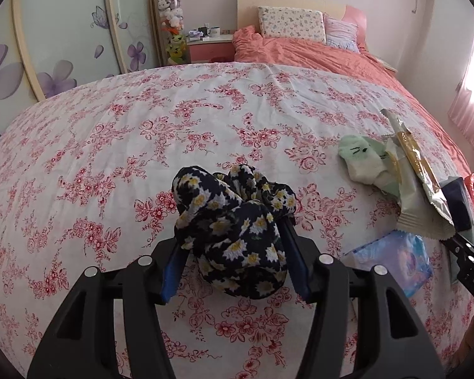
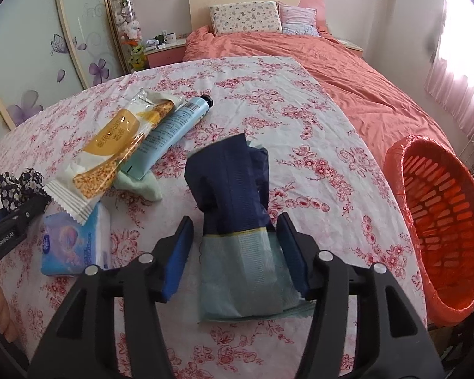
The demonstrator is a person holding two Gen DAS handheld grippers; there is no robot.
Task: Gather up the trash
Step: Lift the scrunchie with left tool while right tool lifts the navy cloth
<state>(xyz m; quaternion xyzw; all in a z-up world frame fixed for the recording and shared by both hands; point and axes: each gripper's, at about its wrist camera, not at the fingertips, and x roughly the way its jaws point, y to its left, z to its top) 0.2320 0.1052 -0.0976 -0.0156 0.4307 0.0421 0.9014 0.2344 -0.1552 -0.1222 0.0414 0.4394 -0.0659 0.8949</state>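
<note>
A dark daisy-print fabric scrunchie lies bunched on the floral sheet between the wide-open fingers of my left gripper; it also shows in the right wrist view. My right gripper is open around a navy and pale green wrapper, with a gap at its left finger. An orange basket with a red liner stands off the bed's right side. A yellow snack wrapper, a blue tube, a green sock and a blue tissue pack lie between the grippers.
The bed has a floral sheet and an orange duvet with pillows beyond. A pink nightstand and wardrobe doors stand at the left. A curtained window is at the right.
</note>
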